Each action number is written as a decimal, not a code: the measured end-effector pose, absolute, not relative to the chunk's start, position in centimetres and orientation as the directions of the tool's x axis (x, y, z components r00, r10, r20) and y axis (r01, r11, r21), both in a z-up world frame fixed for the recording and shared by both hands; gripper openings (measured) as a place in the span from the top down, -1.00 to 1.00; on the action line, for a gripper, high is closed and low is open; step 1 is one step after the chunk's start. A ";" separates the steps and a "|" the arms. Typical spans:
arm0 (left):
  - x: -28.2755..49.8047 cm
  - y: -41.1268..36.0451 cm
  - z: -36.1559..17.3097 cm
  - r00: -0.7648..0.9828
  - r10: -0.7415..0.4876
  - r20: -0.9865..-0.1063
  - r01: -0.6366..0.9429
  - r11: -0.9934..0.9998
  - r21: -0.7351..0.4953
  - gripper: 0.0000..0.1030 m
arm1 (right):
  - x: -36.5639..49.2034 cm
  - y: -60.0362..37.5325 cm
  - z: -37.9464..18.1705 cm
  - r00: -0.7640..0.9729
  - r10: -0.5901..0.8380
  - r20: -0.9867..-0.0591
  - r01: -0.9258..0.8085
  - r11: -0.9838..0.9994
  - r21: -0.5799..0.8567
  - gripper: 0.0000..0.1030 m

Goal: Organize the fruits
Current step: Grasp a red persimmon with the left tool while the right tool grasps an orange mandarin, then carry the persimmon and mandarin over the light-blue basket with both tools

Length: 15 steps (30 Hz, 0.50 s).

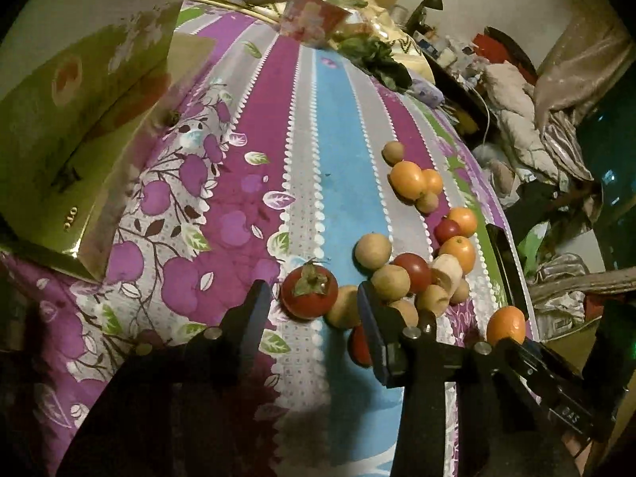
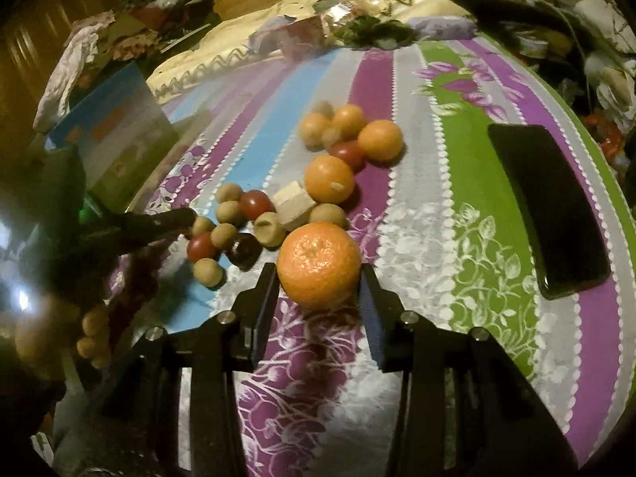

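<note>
Both wrist cameras look steeply down along their fingers, close above the bed (image 1: 318,127), sharing the fruit pile (image 2: 278,206) from opposite sides.

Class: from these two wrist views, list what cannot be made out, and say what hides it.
- Left view: red fruit, mostly behind the left gripper.
- Left view: box, cut off by the frame edge.
- Right view: left side, lost in glare and blur.
- Right view: whether the right gripper presses the orange.
</note>
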<state>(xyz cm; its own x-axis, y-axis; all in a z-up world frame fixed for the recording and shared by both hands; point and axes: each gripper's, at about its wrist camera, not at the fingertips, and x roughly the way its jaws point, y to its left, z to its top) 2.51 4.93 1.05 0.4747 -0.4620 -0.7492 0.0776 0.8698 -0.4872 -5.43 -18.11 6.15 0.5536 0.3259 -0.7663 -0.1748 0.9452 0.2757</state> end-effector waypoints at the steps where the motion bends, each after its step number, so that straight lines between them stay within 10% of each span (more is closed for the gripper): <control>1: 2.6 5.0 1.0 0.476 -0.463 -0.748 0.077 0.869 -0.489 0.11 | -5.2 -18.0 6.2 0.555 0.326 -0.765 -0.177 0.945 0.274 0.21; 15: 1.1 5.4 3.3 0.522 -0.390 -0.759 0.113 0.913 -0.392 0.47 | -6.3 -16.3 8.5 0.593 0.300 -0.747 -0.188 0.954 0.233 0.21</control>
<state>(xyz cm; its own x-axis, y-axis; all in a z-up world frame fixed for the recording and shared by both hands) 1.07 5.39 3.34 0.5220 -0.3899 -0.7586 0.1128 0.9131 -0.3917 -6.31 -16.25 8.49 0.5932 0.2998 -0.7472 -0.1883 0.9540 0.2333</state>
